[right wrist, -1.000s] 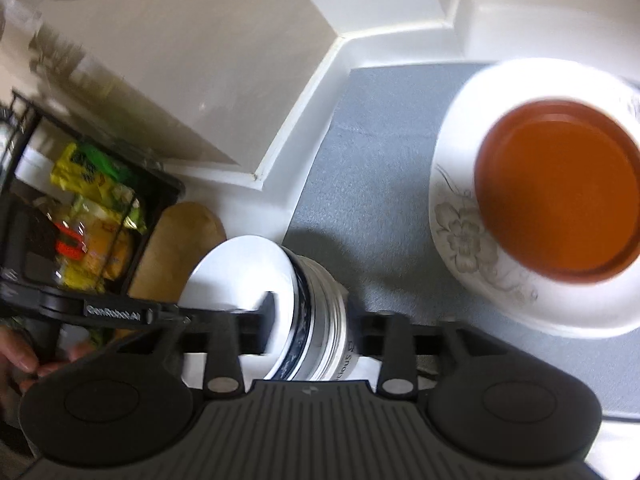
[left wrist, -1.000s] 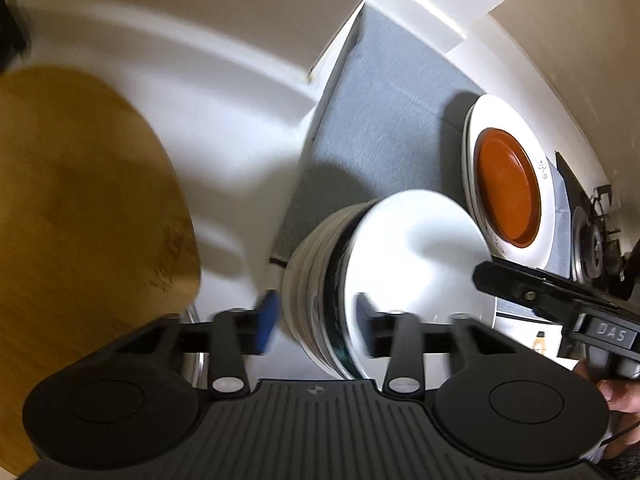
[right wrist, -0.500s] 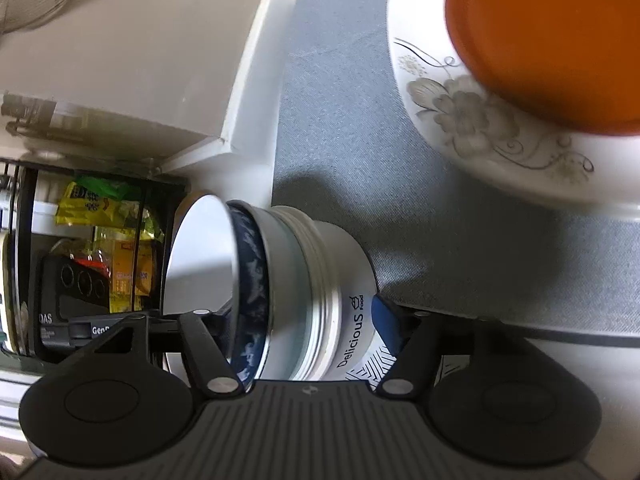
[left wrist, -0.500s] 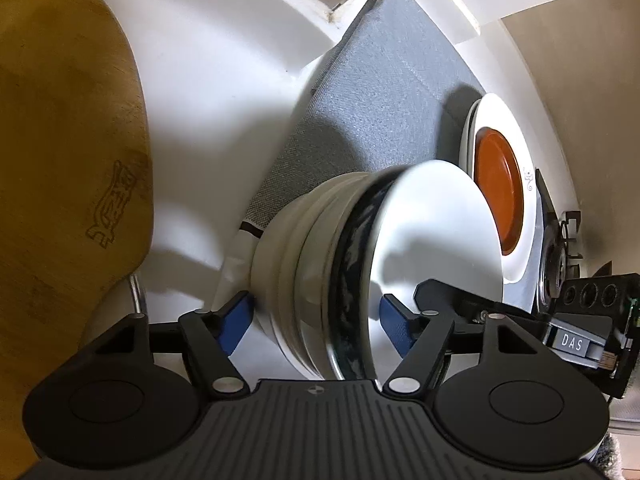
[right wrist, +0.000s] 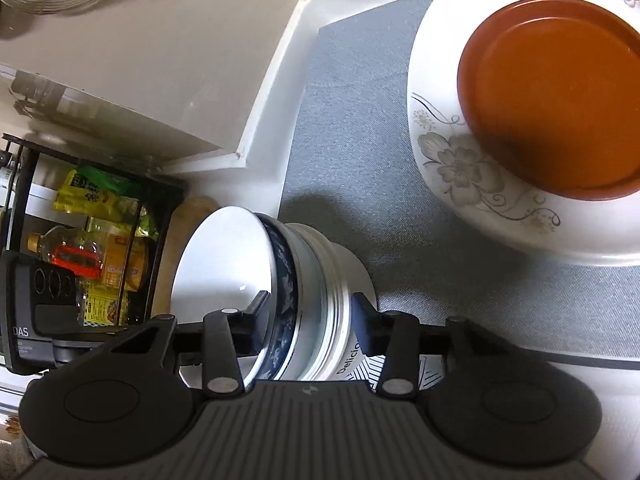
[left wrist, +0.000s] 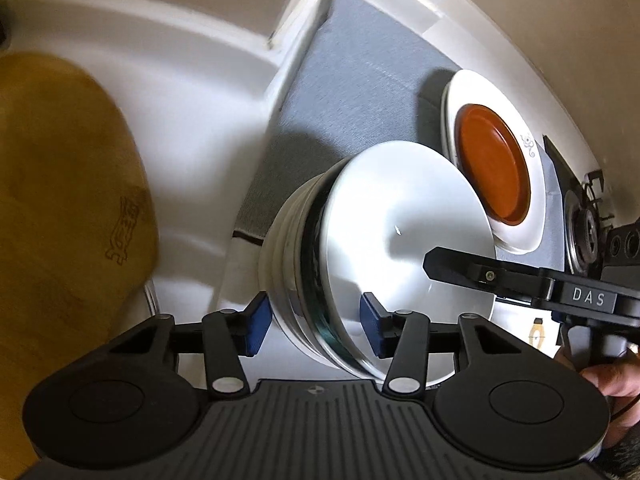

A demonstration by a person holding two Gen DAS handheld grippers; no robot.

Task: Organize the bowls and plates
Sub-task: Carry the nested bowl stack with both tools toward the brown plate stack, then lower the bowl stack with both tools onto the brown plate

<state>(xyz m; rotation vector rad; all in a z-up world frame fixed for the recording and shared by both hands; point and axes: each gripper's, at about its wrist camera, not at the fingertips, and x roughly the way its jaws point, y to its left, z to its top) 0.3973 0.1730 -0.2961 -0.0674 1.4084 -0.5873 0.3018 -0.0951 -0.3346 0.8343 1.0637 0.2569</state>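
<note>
Stack of bowls (left wrist: 372, 264) at the near edge of the grey mat (left wrist: 352, 92), just beside the flowered plate (right wrist: 472, 168) with the orange plate (right wrist: 552, 112) resting on it. Both tools now at the stack from opposite sides.

Left gripper (left wrist: 312, 322): jaws closing, stack wall between the blue pads, which were spread wider half a second ago. Left pad appears just short of the outermost white bowl, right pad inside the top bowl; firm contact cannot be told.

Right gripper (right wrist: 308, 322): jaws also closing after the same widening, blue-patterned bowl rim and white walls between them. Pads close to the ceramic, pressing not clear.

Compared with a second ago, nearly the same framing in both views, after a nearer look in between. Probably a re-grip on both sides, to lift or shift the whole stack on the mat. Wooden board (left wrist: 68, 220) far from the mat, untouched.
</note>
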